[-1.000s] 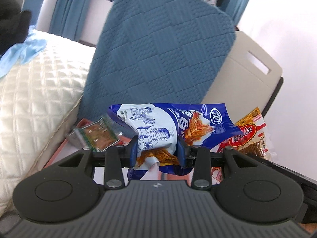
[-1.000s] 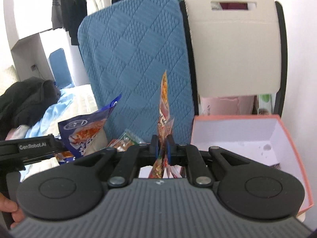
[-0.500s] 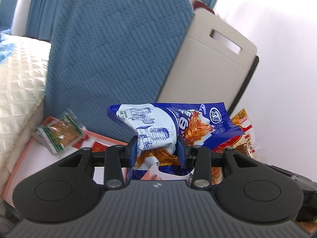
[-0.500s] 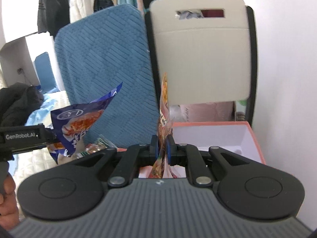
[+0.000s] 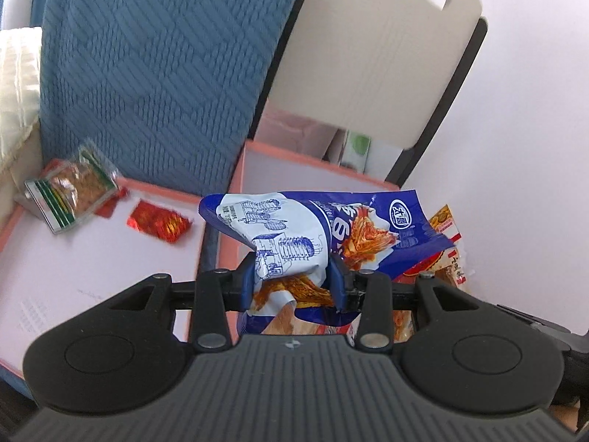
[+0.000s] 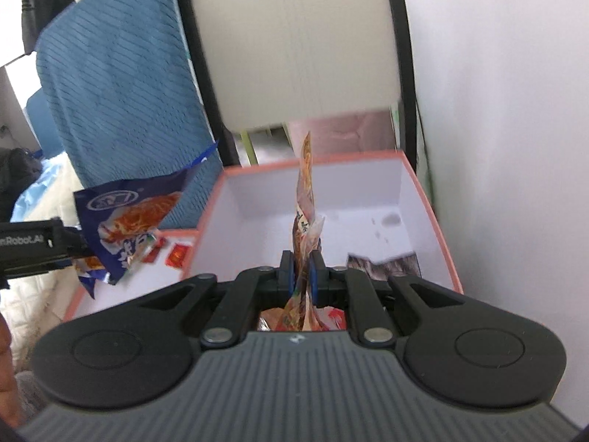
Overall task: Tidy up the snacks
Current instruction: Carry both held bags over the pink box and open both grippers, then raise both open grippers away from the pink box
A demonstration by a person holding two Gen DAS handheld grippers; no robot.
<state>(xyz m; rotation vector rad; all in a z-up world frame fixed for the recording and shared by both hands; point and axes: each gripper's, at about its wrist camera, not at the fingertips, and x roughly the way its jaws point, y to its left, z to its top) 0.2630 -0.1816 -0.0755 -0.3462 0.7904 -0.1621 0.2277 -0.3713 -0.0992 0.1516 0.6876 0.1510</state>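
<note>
Black gripper point(image 5: 292, 281), blue pads point(image 5: 247, 284), 2 silver screws

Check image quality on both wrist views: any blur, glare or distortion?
Left wrist: blue snack bag in the left claw is sharp; the small red packet on the tray is smeared; wall at right is blown out. Right wrist: chair back and blue cushion streak with motion blur; orange snack packet in the right claw is soft. Both bow at the edges.
</note>
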